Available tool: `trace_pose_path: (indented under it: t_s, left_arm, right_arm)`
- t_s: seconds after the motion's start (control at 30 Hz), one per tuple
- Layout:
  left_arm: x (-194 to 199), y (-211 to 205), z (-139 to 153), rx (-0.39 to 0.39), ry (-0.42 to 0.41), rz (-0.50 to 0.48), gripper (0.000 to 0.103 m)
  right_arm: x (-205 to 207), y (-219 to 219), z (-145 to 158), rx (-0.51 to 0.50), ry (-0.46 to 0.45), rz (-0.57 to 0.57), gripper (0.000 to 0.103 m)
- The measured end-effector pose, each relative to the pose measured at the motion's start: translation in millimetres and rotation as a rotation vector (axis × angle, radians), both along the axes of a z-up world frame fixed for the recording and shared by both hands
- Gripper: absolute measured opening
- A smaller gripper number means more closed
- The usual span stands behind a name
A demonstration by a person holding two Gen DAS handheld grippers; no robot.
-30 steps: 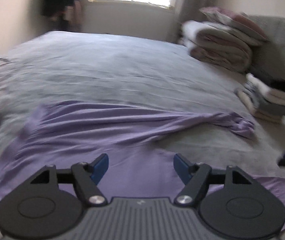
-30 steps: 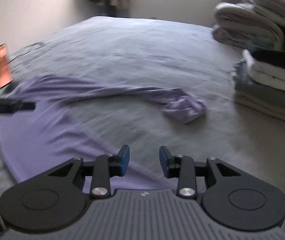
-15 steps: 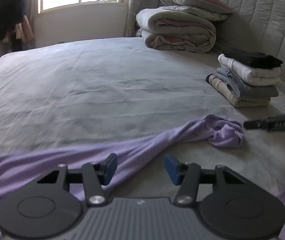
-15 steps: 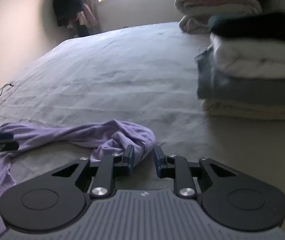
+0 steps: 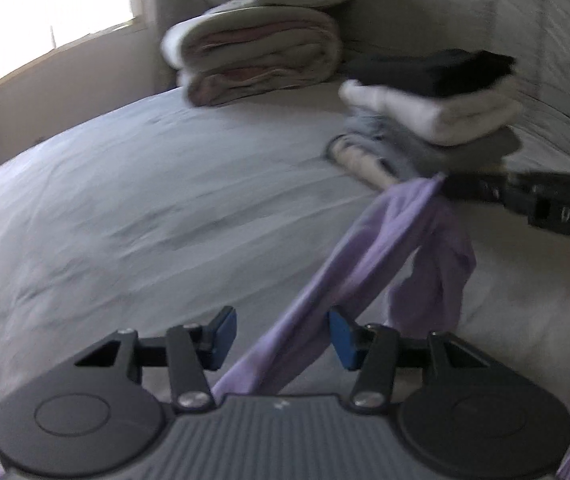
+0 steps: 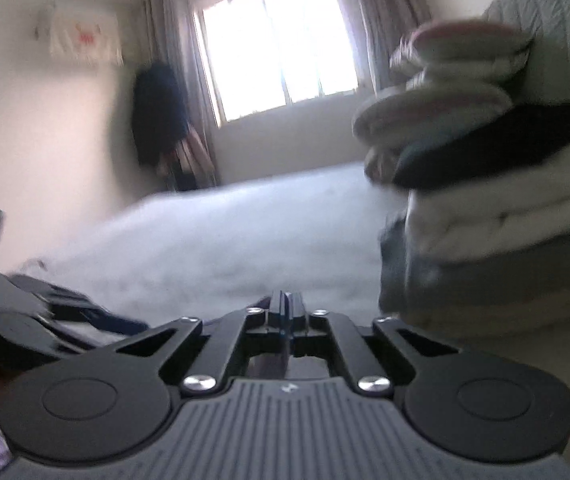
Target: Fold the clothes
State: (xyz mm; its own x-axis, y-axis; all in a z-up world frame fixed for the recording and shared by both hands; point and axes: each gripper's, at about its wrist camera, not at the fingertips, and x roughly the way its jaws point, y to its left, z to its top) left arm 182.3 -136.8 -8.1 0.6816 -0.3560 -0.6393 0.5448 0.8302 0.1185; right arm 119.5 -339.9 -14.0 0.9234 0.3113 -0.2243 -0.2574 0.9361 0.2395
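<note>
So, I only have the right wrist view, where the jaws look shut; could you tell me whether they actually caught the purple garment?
Observer: Yes. The left wrist view shows the right gripper pinching the sleeve at its end, held up above the bed.
Operator: Thank you. And what is the left gripper doing?
Observer: The left gripper is open. Its jaws have just been closing, and the sleeve runs between them unclamped.
</note>
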Motion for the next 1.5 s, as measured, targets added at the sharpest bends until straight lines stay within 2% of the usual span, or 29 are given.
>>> trace_pose_path:
  t_s: [0.13,0.2,0.3,0.37,0.4,0.63,0.73,0.83,0.87,0.93,1.0,1.27,1.3,1.4,1.5]
  left_arm:
    - [0.7,-27.2,14.3,-0.012,-0.027,-0.047,0.052]
    - [2.0,-38.7,19.6,-0.003,-0.024,-0.083,0.052]
    - [6.7,-50.8,20.8,0.025,0.006,-0.125,0.052]
    - [11.6,-55.0,17.4,0.041,0.029,-0.143,0.052]
    - [14.9,-57.2,14.2,0.049,0.041,-0.149,0.052]
    - [29.8,-86.1,-3.5,0.062,0.09,-0.195,0.052]
    - [33.7,-105.0,-7.5,0.075,0.112,-0.242,0.052]
    - [43.3,-123.0,-16.2,0.135,0.153,-0.26,0.052]
    - [45.9,-127.7,-18.8,0.155,0.159,-0.262,0.048]
    - [51.7,-133.4,-21.6,0.181,0.192,-0.251,0.006]
    - [56.7,-133.3,-17.2,0.16,0.223,-0.227,0.004]
    - [56.3,-111.1,42.9,0.047,0.085,-0.122,0.004]
    - [58.1,-110.0,49.4,0.039,0.076,-0.111,0.004]
    - [57.5,-105.3,66.6,0.031,0.048,-0.08,0.004]
    - [54.2,-102.2,78.0,0.029,0.029,-0.056,0.004]
  right_arm:
    - [-1.8,-10.5,2.1,0.044,-0.039,-0.012,0.001]
    - [-0.3,-8.1,4.2,0.028,-0.026,-0.005,0.001]
    - [3.5,-11.9,3.1,0.018,0.034,0.006,0.002]
    - [5.7,-16.2,-0.1,0.013,0.079,-0.005,0.007]
    - [5.9,-18.1,-2.0,0.008,0.101,-0.013,0.013]
    - [17.3,-28.4,-18.8,0.03,0.282,-0.07,0.013]
    - [16.2,-34.5,-23.8,0.076,0.311,-0.082,0.013]
    - [12.1,-40.1,-25.9,0.096,0.321,-0.1,0.014]
    - [12.1,-41.4,-26.5,0.101,0.325,-0.103,0.014]
    - [11.4,-43.7,-27.3,0.111,0.332,-0.105,0.014]
    - [11.4,-44.6,-27.7,0.117,0.334,-0.106,0.014]
    - [7.7,-49.7,-23.3,0.159,0.32,-0.105,0.015]
    - [7.5,-49.5,-23.1,0.158,0.32,-0.107,0.017]
    - [5.8,-49.9,-21.9,0.159,0.313,-0.115,0.034]
    - [4.4,-51.2,-19.2,0.165,0.297,-0.116,0.035]
